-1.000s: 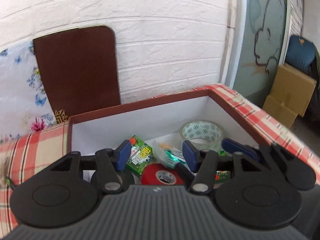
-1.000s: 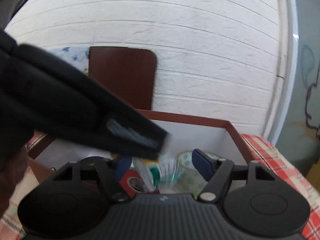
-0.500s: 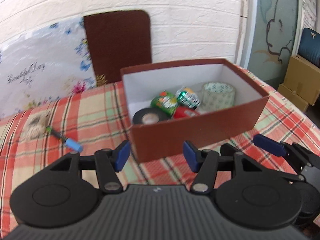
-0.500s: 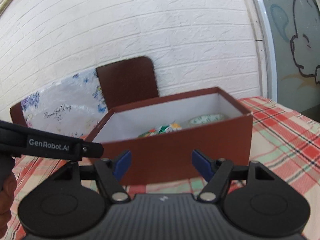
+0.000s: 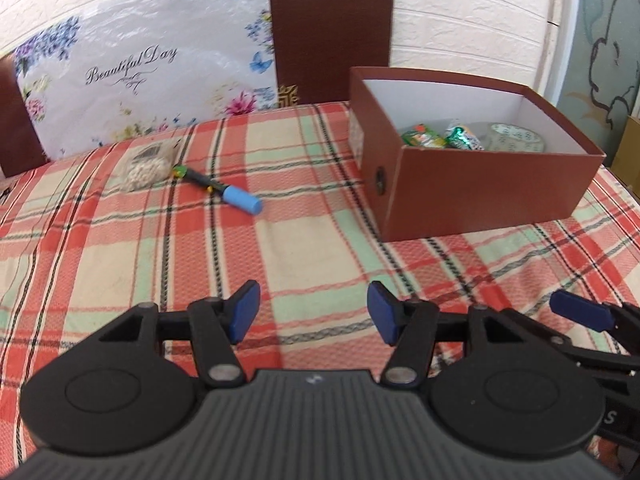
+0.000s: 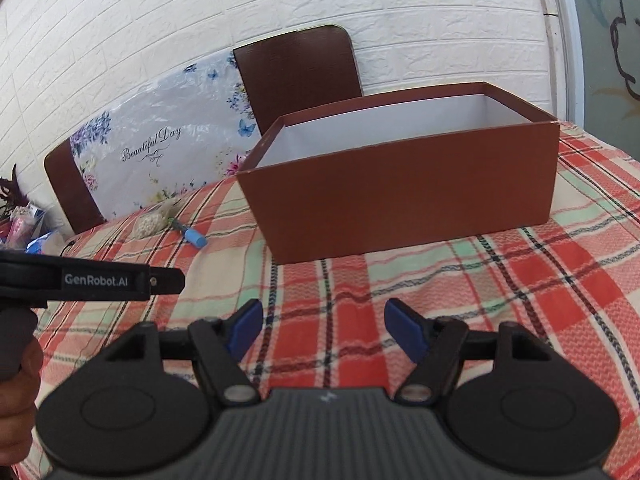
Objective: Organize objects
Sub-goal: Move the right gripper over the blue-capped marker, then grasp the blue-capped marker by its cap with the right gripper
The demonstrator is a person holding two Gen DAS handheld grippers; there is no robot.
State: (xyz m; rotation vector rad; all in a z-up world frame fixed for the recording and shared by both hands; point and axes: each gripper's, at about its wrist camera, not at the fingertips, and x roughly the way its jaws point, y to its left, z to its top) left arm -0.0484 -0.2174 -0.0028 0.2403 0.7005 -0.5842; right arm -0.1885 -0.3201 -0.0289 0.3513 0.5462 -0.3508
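A brown box (image 5: pixel 472 196) with a white inside stands on the checked tablecloth at the right. In it I see green snack packets (image 5: pixel 424 138) and a roll of clear tape (image 5: pixel 514 138). Left of the box lie a screwdriver with a blue handle (image 5: pixel 224 191) and a small bag of pale beads (image 5: pixel 146 170). My left gripper (image 5: pixel 314 314) hovers open over bare cloth, short of the box. My right gripper (image 6: pixel 324 330) is open too, facing the box's long side (image 6: pixel 400 204); the box's contents are hidden here. The screwdriver (image 6: pixel 191 235) and bead bag (image 6: pixel 150 222) show at the left.
Two brown chair backs (image 5: pixel 328 32) and a flowered plastic sheet (image 5: pixel 140 68) lean on the white brick wall behind the table. The left gripper's body (image 6: pixel 80 280) and a hand cross the right wrist view's left edge. Cluttered items (image 6: pixel 20 224) sit at the far left.
Both grippers have pulled back from over the box toward the table's near side. The box, first filling the views, now stands farther off, and the screwdriver and bead bag have come into view.
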